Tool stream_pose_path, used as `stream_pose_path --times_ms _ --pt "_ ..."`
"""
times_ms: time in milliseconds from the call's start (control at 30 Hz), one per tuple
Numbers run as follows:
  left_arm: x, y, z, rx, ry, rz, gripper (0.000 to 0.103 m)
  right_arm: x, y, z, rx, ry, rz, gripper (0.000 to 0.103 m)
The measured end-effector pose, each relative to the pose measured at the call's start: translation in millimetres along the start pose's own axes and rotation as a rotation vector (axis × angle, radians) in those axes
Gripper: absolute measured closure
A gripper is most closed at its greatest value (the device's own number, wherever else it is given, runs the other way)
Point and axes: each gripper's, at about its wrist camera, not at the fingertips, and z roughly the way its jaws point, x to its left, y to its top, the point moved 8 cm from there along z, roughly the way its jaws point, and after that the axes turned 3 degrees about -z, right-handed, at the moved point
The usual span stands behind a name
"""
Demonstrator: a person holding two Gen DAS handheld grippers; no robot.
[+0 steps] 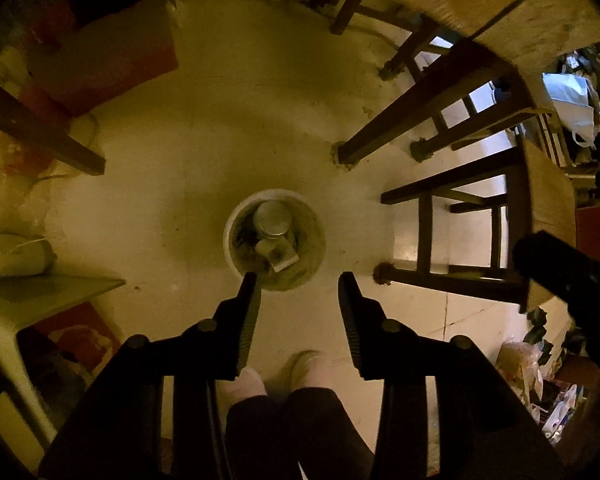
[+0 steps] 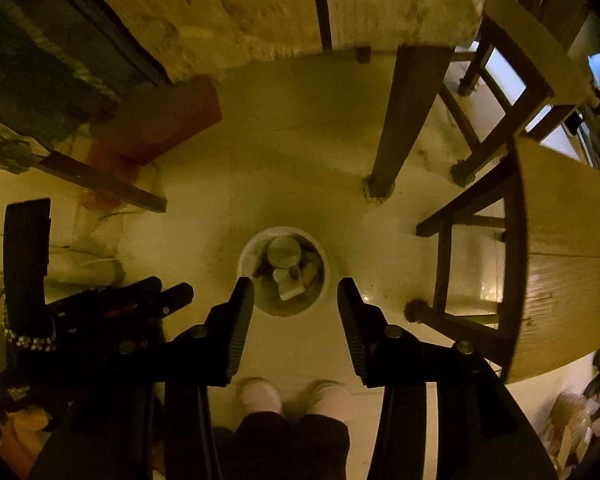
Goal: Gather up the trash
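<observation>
A white round trash bin point(image 1: 232, 224) stands on the pale floor, seen from high above. It holds a round metal lid or can point(image 1: 273, 219), a small carton point(image 1: 284, 258) and other crumpled trash. My left gripper point(image 1: 299, 282) is open and empty, high over the bin's near rim. In the right wrist view the same bin point(image 2: 247, 258) with its can point(image 2: 285, 251) lies just ahead of my right gripper point(image 2: 295, 286), which is open and empty. The left gripper point(image 2: 156, 298) also shows at that view's left.
A dark wooden table with its legs point(image 1: 384, 136) and a chair point(image 1: 460, 236) stand right of the bin. A red box point(image 1: 112, 64) lies far left. A white plastic stool point(image 1: 28, 300) is at the left. Bags and litter point(image 1: 540, 368) lie at lower right. The person's feet point(image 2: 296, 396) are below.
</observation>
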Motion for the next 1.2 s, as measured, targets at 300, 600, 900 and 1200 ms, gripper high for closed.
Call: stream_pose_path --times_ms 300,600,900,1200 --pt "-29 -7 -160 -0.153 0.046 -0.002 0.064 21 19 -133 -0.117 0.035 -0.068 0.063" --pt "-74 -26 -364 -0.455 0.016 0.048 0.064 55 20 -308 -0.361 0.041 -0.187 0.063" --pt "-103 -108 -549 -0.8 -0.042 0.166 0.064 102 -36 -477 -0.672 0.125 -0.249 0.063" --pt "-97 -222 -638 -1.012 0.02 0.211 0.013 141 -111 -548 -0.853 0.081 -0.299 0.033"
